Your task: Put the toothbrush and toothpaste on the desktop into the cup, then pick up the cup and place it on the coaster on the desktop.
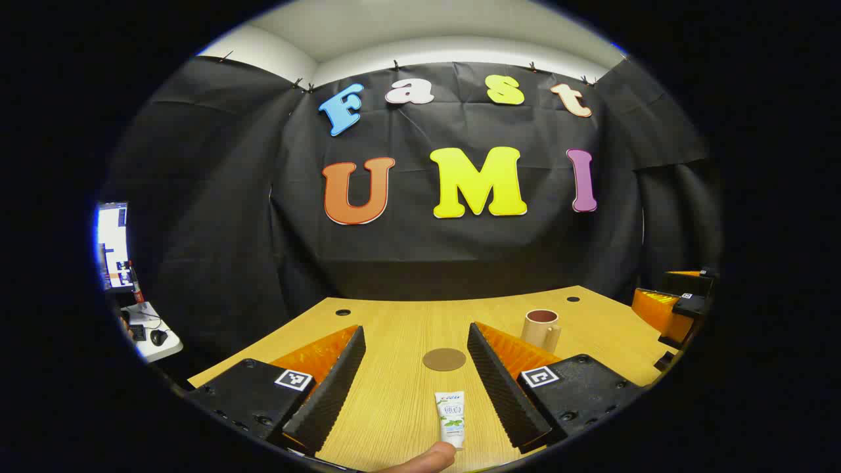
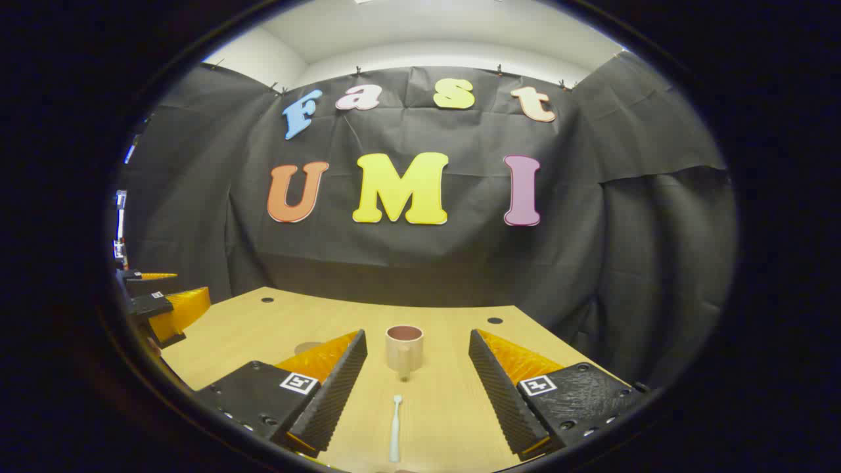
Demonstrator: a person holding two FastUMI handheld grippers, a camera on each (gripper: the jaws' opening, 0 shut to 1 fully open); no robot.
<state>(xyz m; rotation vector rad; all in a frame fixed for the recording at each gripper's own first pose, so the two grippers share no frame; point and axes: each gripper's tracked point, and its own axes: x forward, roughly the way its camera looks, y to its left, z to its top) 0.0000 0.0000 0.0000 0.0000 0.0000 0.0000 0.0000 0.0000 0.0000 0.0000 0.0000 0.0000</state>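
Both your grippers, left (image 1: 410, 387) and right (image 2: 414, 391), gape; a fingertip (image 1: 430, 458) hides the toothpaste (image 1: 451, 418) end.

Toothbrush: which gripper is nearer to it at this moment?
Right. The toothbrush lies on the desktop between the open fingers of the right gripper. The left gripper is off to the side, framing the toothpaste instead.
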